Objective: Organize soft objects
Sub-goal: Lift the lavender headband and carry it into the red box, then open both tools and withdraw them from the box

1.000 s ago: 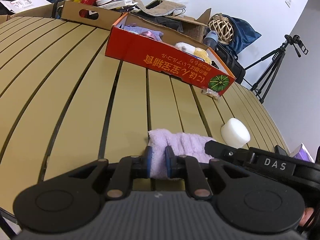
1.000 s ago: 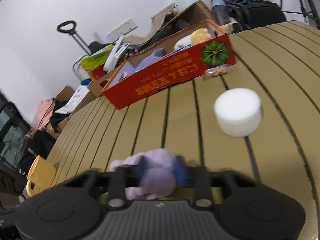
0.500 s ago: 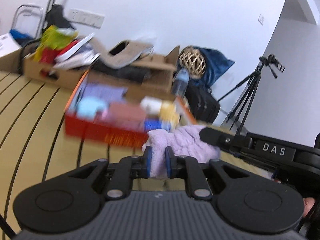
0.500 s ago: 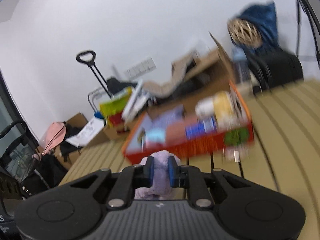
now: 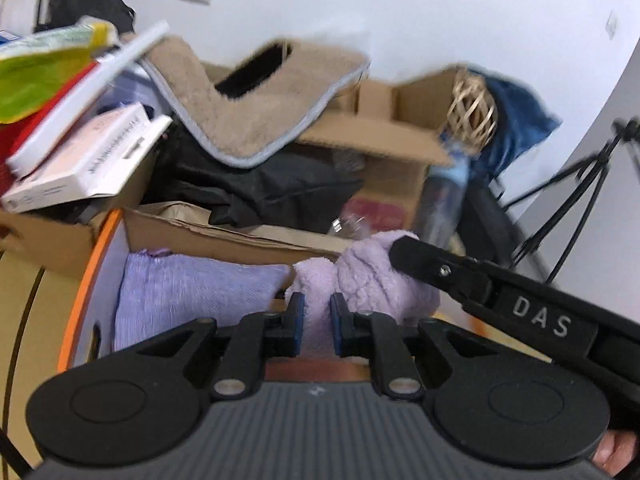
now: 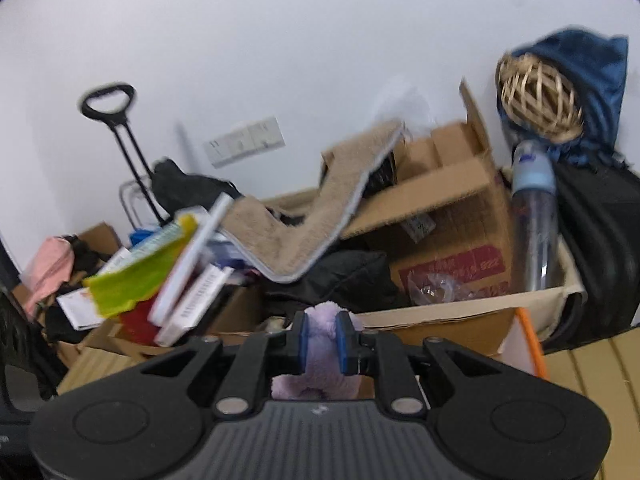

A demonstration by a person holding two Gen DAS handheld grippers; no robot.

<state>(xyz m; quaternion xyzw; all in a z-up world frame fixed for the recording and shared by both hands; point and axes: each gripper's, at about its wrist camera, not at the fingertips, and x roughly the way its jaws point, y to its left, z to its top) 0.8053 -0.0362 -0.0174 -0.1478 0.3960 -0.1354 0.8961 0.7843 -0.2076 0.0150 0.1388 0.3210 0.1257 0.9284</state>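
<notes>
At the far left of the left wrist view, a folded lilac cloth lies inside the orange-rimmed box. Just to its right, the left gripper is clenched on one edge of a fluffy lilac towel, its blue pads pressing the pile from both sides. The towel hangs above the box, clear of the slatted table. Further right, the right gripper grasps the towel's other end, the fabric squeezed between its jaws and bulging above and below them. Behind stand cardboard boxes, a tan fleece mat, a clear bottle and a wicker ball.
</notes>
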